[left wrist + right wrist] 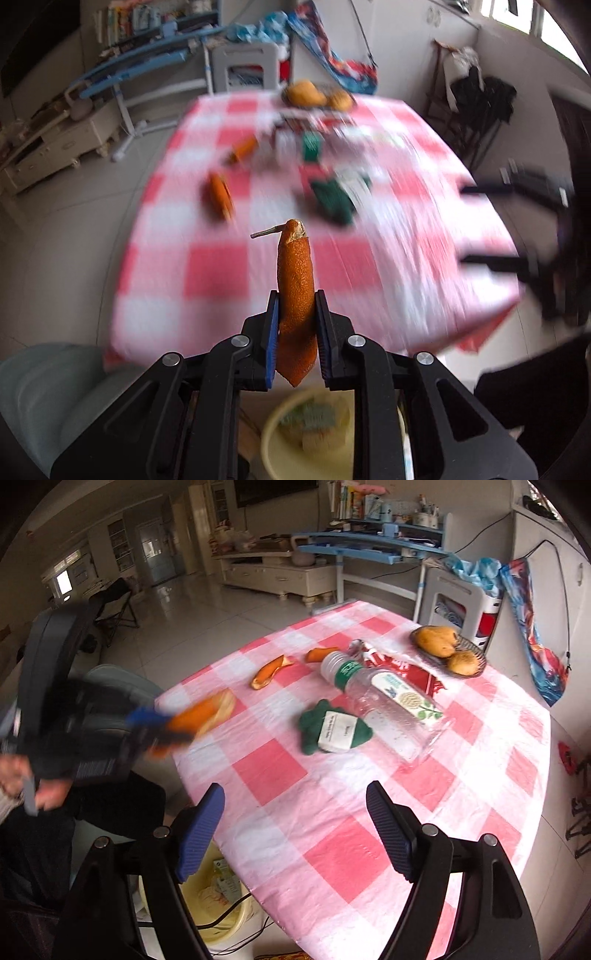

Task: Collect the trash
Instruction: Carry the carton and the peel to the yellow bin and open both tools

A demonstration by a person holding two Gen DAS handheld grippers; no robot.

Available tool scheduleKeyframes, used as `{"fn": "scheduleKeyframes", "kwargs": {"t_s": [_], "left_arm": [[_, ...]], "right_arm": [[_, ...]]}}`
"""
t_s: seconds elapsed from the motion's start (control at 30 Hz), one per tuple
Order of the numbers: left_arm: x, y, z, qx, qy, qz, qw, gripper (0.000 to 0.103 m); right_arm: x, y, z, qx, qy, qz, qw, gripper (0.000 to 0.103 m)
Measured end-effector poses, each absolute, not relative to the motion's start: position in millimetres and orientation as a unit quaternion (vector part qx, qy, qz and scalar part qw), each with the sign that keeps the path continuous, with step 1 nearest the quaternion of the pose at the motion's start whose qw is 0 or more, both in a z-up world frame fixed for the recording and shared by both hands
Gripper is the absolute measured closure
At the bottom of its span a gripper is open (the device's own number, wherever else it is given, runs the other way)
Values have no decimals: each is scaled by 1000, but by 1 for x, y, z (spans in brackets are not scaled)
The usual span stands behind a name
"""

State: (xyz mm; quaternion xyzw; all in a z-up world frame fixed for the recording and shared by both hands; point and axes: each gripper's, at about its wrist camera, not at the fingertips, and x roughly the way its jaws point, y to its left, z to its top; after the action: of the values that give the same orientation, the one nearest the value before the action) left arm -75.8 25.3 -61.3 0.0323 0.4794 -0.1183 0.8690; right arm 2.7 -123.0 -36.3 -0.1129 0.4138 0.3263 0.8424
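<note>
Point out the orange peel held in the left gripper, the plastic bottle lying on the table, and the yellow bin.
orange peel (295,288): left wrist view, middle of the strip's orange skin.
plastic bottle (391,698): right wrist view, the label on its body.
yellow bin (236,921): right wrist view, near rim.

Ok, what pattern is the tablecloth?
Red-and-white checks on the tablecloth, clearest in the right wrist view.

soft daylight, heavy motion blur in left view, fisheye bending and dark corners.
</note>
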Motion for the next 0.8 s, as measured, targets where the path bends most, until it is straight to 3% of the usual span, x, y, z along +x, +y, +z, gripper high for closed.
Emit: {"fn": "scheduleKeyframes", "kwargs": {"t_s": [0.3, 0.37, 0.43, 0.5, 0.8], "left_arm": [[-152, 4, -113, 65, 568, -166, 804, 85], [-162, -3, -125, 92, 591, -174, 782, 81], [-169, -4, -125, 112, 588, -165, 784, 62], [-171, -2, -119, 118, 580, -157, 791, 50], [-129, 48, -47, 41, 488, -46, 871, 33]], "right_arm": [[-4, -130, -28, -99, 402, 302, 859, 27], [-5, -132, -26, -93, 400, 295, 863, 27], [-7, -134, -25, -89, 399, 284, 867, 27], [-11, -136, -23, -88, 396, 277, 871, 27], [-18, -145, -18, -83, 386, 258, 881, 27]]}}
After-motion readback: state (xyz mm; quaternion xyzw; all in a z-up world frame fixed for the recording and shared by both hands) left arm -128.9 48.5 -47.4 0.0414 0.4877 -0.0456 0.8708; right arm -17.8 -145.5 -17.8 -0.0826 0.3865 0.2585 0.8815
